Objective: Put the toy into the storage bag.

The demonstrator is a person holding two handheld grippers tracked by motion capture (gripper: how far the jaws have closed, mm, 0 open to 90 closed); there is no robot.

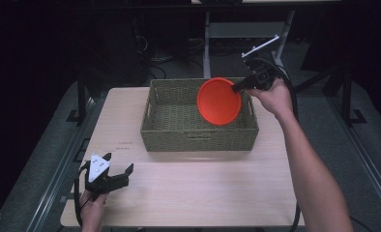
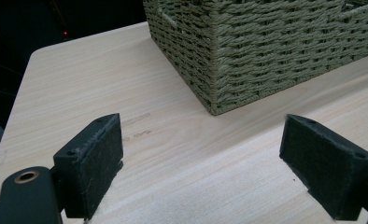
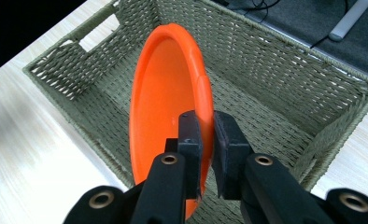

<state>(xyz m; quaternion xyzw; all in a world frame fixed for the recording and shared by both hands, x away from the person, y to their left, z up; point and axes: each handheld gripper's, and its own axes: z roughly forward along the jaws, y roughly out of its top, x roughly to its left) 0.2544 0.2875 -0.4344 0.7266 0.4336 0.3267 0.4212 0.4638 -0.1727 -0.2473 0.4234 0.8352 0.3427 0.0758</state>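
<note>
The idle left gripper [image 1: 117, 170] sat wide open and empty; the right gripper [image 3: 206, 135], pinching the orange plate's [image 3: 166, 93] rim, needed a level, low release inside the basket [image 3: 289, 60].

no legible text, labels or signs

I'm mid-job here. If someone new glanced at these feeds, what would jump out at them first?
The bright orange plate stands out: the right gripper pinches its rim and holds it on edge above the right part of the woven basket, which sits at the far middle of the light wooden table. The left gripper rests at the near left corner with its jaws open and nothing between them.
</note>
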